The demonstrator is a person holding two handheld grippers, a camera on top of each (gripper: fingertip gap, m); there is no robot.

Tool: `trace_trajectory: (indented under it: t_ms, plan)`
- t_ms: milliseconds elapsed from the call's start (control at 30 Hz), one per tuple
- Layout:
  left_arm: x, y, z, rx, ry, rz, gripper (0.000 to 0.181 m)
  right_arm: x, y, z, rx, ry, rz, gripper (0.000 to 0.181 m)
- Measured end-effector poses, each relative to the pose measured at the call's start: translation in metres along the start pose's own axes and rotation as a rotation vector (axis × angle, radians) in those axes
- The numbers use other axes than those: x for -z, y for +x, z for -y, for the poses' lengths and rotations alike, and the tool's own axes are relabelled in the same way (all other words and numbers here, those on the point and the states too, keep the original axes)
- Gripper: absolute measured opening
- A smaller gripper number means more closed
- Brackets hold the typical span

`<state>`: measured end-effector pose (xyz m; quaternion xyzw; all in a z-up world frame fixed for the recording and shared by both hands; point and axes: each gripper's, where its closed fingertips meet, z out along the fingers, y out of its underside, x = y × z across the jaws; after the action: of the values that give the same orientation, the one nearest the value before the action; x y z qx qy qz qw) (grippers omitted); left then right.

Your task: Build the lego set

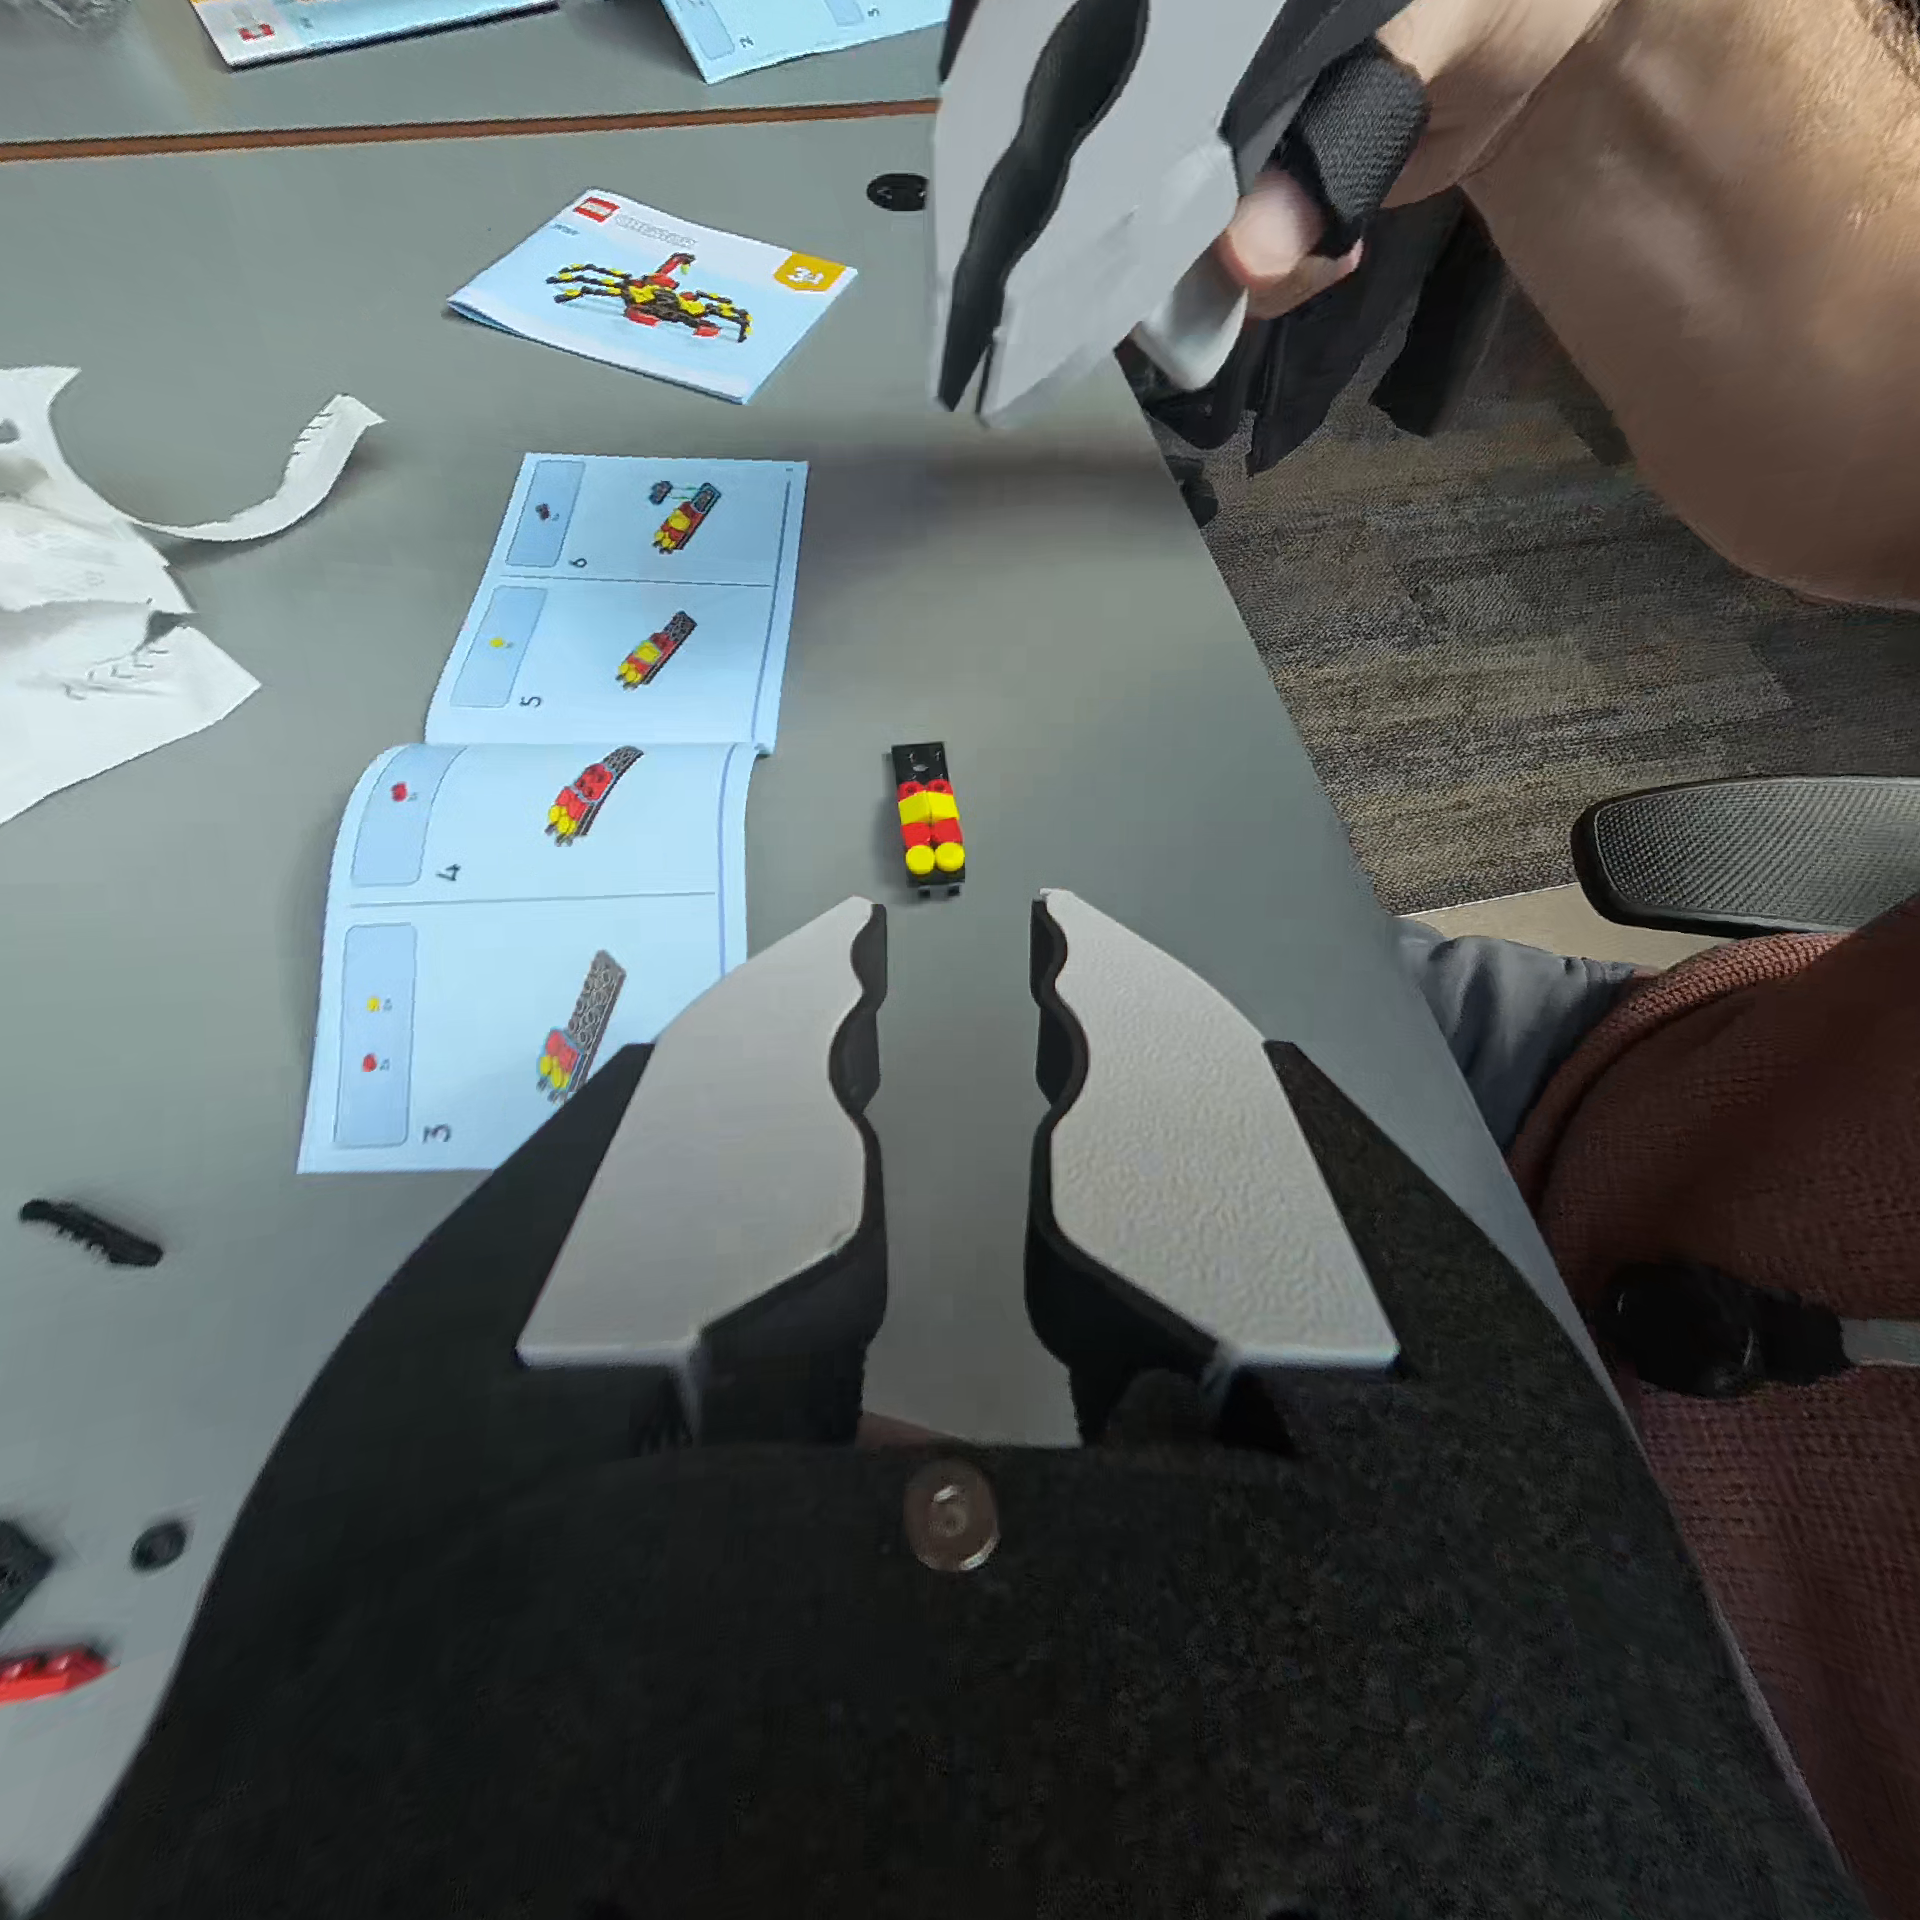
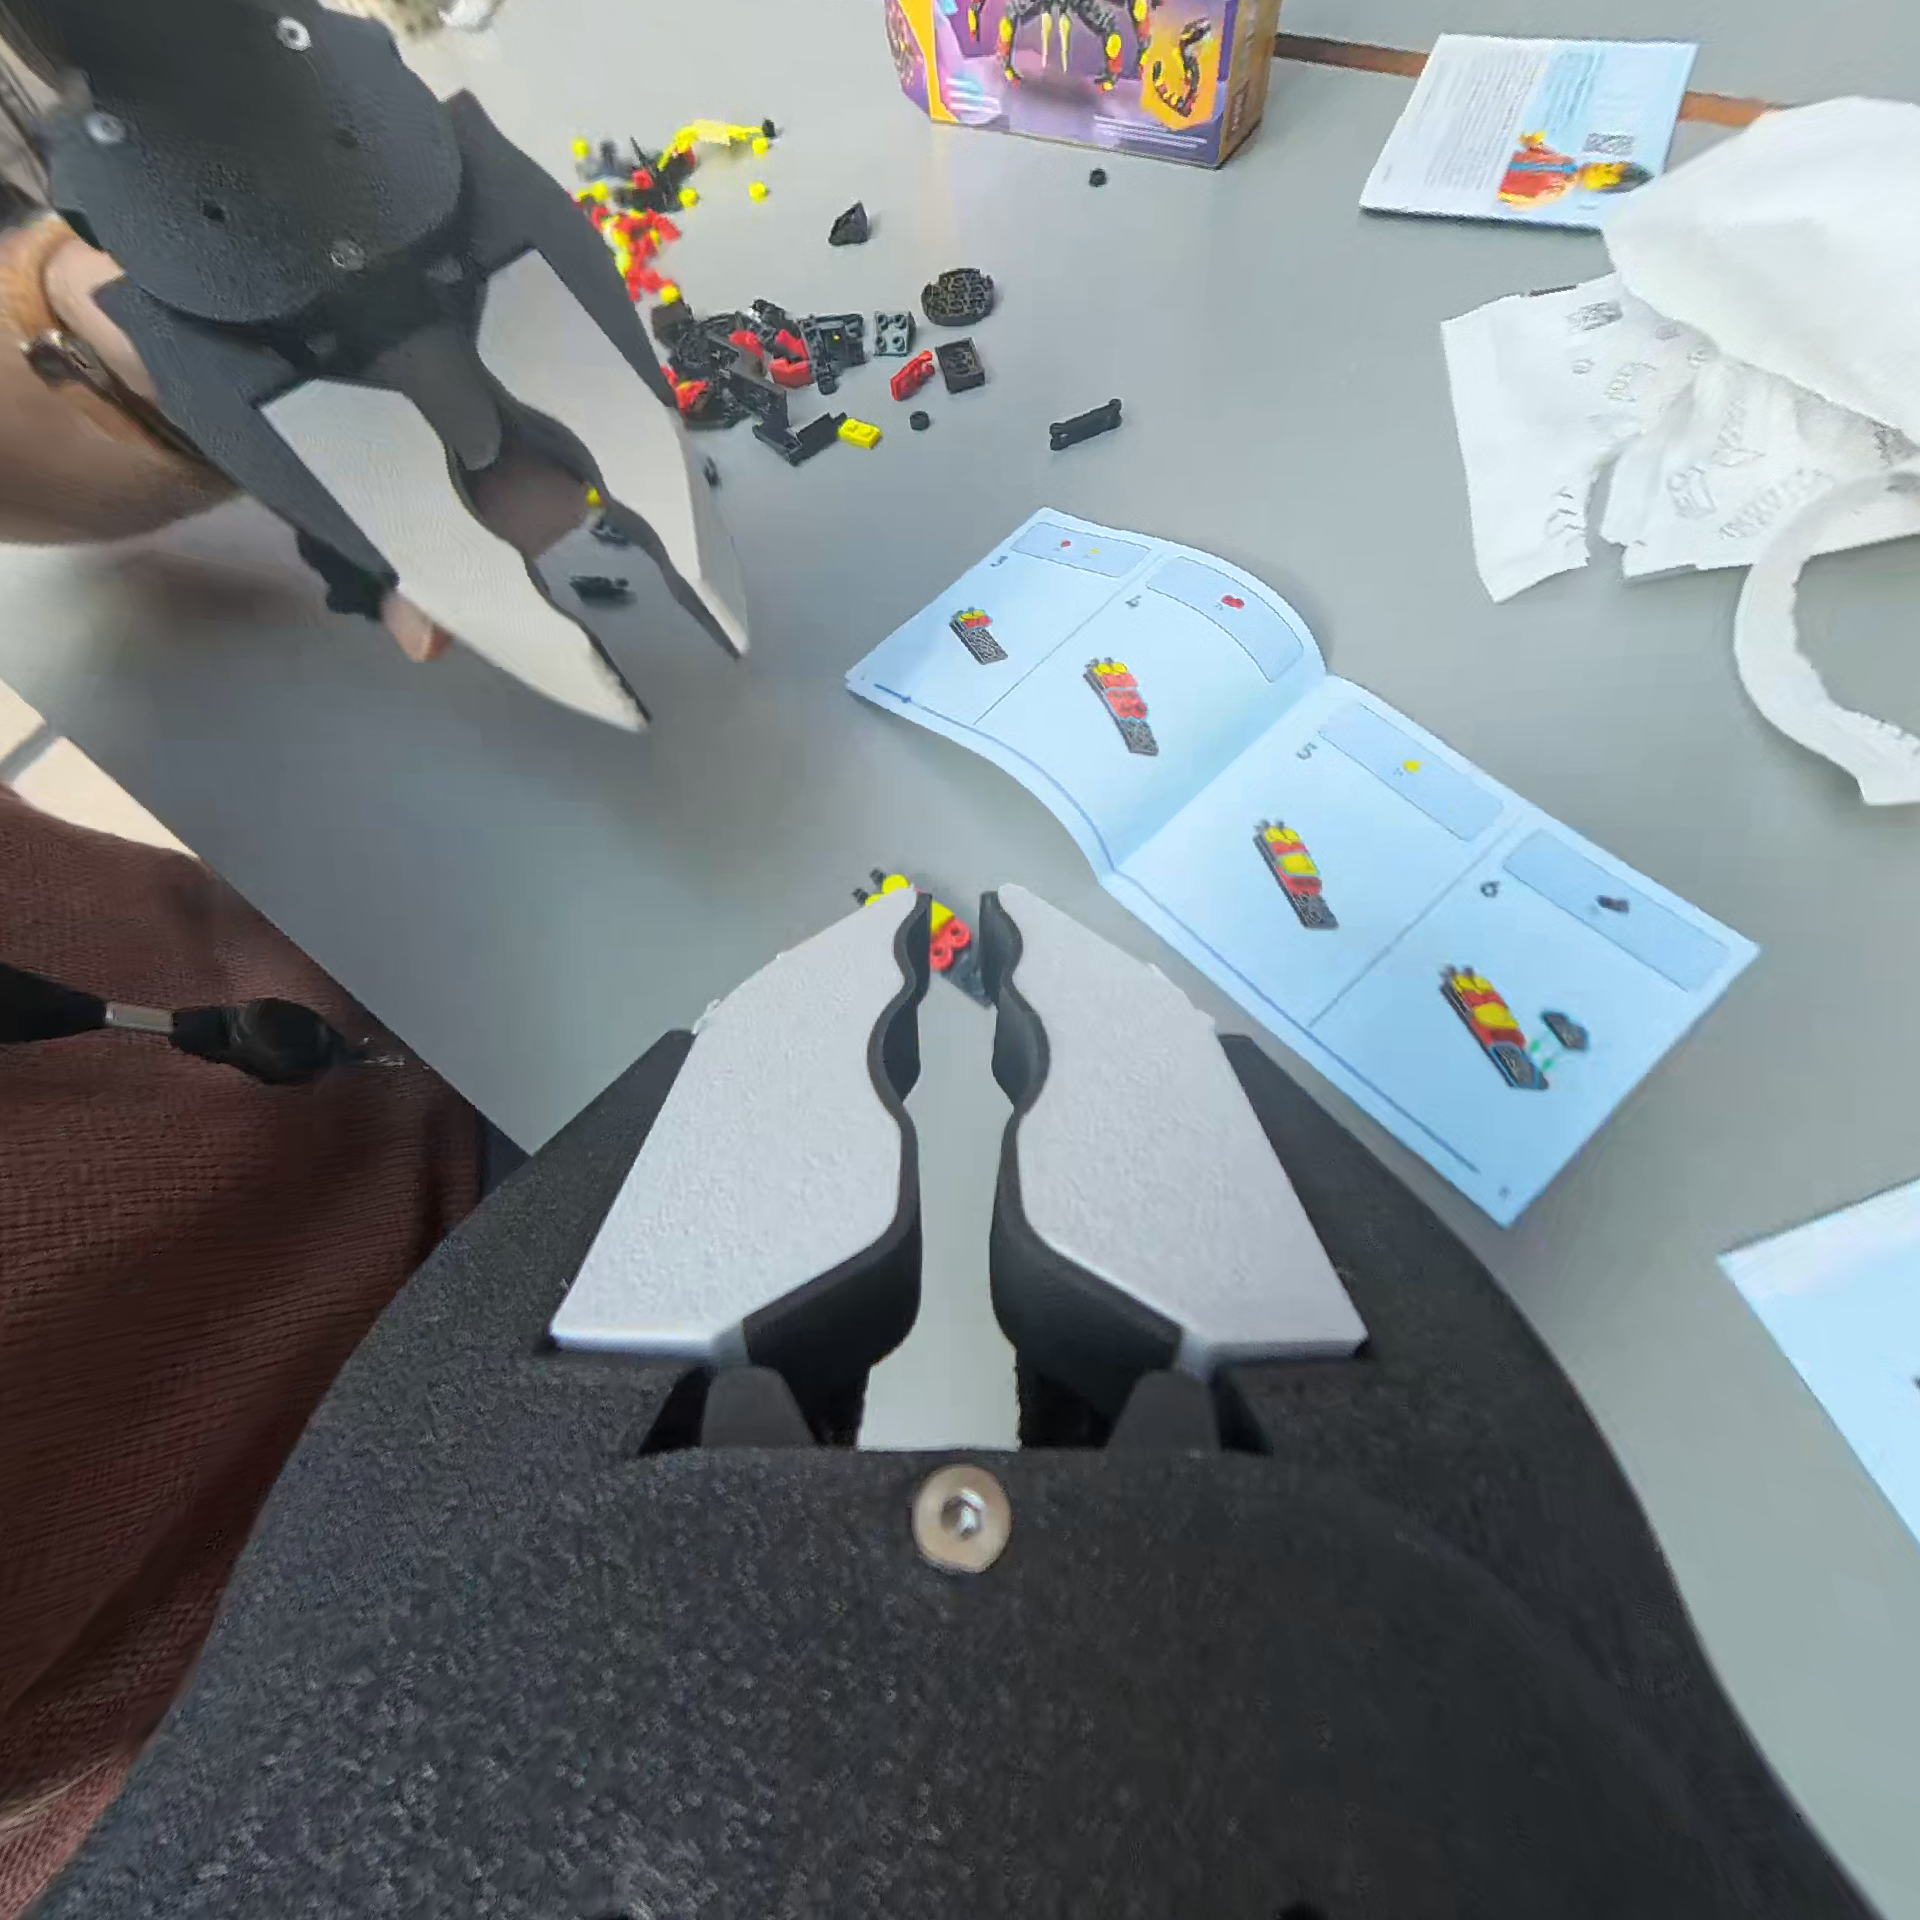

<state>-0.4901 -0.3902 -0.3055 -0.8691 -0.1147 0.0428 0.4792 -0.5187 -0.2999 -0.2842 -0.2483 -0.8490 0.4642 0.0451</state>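
A small lego assembly, a black plate with red and yellow pieces on it, lies flat on the grey table. My left gripper is open and empty, with its tips just short of the assembly's near end. My right gripper hangs above the table beyond the assembly, its jaws a narrow gap apart and empty. In the right wrist view the assembly shows through the gap of the right gripper, below it. The left gripper is open at the upper left.
An open instruction booklet lies left of the assembly. It also shows in the right wrist view. A closed booklet lies beyond. Loose pieces and the set's box sit farther back. Torn paper bags lie aside. The table edge runs close on the right.
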Motion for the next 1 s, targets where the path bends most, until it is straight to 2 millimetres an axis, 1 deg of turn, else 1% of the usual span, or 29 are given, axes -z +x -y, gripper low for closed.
trace_trajectory:
  t_ms: [33, 67, 100, 133, 200, 233, 300, 367, 400, 467, 533, 600, 633, 733, 833, 933, 1000]
  plan:
    - [0.014, -0.007, -0.006, 0.016, 0.005, 0.028, 0.026, 0.014, 0.005, -0.007, -0.032, 0.014, -0.008, 0.008]
    - [0.025, -0.013, -0.011, 0.025, 0.010, 0.057, 0.025, 0.021, 0.010, -0.015, -0.055, 0.019, -0.030, 0.008]
    - [0.030, -0.016, -0.013, 0.036, 0.019, 0.072, 0.025, 0.020, 0.009, -0.020, -0.077, 0.025, -0.023, 0.009]
    - [0.029, -0.015, -0.014, 0.055, 0.028, 0.059, 0.025, 0.012, 0.003, -0.021, -0.094, 0.035, 0.014, 0.010]
    - [0.022, -0.005, -0.013, 0.069, 0.041, 0.018, 0.025, -0.004, -0.009, -0.021, -0.092, 0.042, 0.045, 0.010]
    - [0.020, -0.003, -0.013, 0.054, 0.049, 0.021, 0.025, -0.007, -0.016, -0.022, -0.085, 0.035, 0.062, 0.009]
    - [0.023, -0.001, -0.012, 0.035, 0.070, 0.043, 0.024, -0.007, -0.020, -0.022, -0.099, 0.067, 0.067, 0.008]
    - [0.030, -0.006, -0.009, 0.044, 0.108, 0.080, 0.023, -0.006, -0.024, -0.022, -0.121, 0.096, 0.078, 0.008]
    - [0.034, -0.008, -0.007, 0.037, 0.133, 0.101, 0.021, -0.006, -0.023, -0.021, -0.117, 0.113, 0.057, 0.008]
    - [0.043, -0.014, -0.003, 0.022, 0.185, 0.155, 0.013, -0.009, -0.028, -0.011, -0.108, 0.164, 0.056, 0.008]
    - [0.054, -0.019, -0.001, 0.032, 0.244, 0.199, 0.008, -0.016, -0.034, -0.003, -0.095, 0.197, 0.048, 0.008]
    - [0.067, -0.023, -0.003, 0.049, 0.285, 0.242, 0.002, -0.025, -0.039, 0.005, -0.073, 0.221, 0.033, 0.008]
    - [0.073, -0.023, -0.006, 0.049, 0.294, 0.256, 0.000, -0.029, -0.045, 0.010, -0.076, 0.241, 0.051, 0.007]
    - [0.091, -0.019, -0.013, 0.050, 0.306, 0.267, 0.000, -0.042, -0.057, 0.021, -0.065, 0.290, 0.066, 0.001]
    - [0.109, -0.017, -0.017, 0.059, 0.333, 0.295, 0.000, -0.054, -0.064, 0.031, -0.046, 0.312, 0.069, 0.000]
    - [0.123, -0.018, -0.024, 0.049, 0.336, 0.354, 0.000, -0.068, -0.075, 0.037, -0.023, 0.293, 0.096, 0.000]
    - [0.134, -0.023, -0.027, 0.051, 0.357, 0.418, 0.000, -0.077, -0.080, 0.040, -0.012, 0.285, 0.108, 0.000]
